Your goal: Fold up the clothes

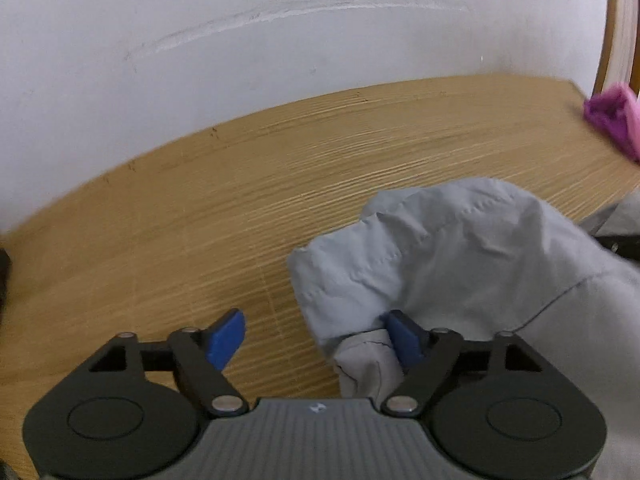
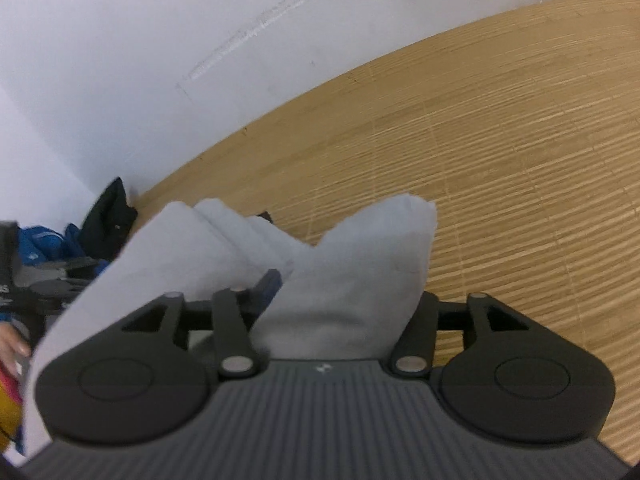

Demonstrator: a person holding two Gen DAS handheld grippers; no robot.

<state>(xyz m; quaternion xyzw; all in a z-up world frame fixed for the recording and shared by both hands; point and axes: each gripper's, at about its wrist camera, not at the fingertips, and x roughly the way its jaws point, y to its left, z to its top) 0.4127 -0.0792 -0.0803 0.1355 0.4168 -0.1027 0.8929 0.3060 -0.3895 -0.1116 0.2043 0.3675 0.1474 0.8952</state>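
A light grey garment (image 1: 460, 264) lies bunched on the wooden table (image 1: 240, 200), at the right in the left wrist view. My left gripper (image 1: 316, 340) is open, its blue fingers (image 1: 226, 338) spread wide; the right finger touches a fold of the garment, the left one is over bare wood. In the right wrist view the same grey garment (image 2: 352, 272) is draped over my right gripper (image 2: 344, 300) and rises between its fingers. The cloth hides the fingertips, so I cannot tell how the jaws stand.
A white wall (image 1: 280, 40) runs along the table's far edge. A magenta cloth (image 1: 614, 120) lies at the far right. In the right wrist view, dark and blue clothes (image 2: 80, 236) are piled at the left by the wall, and a hand (image 2: 12, 350) shows at the left edge.
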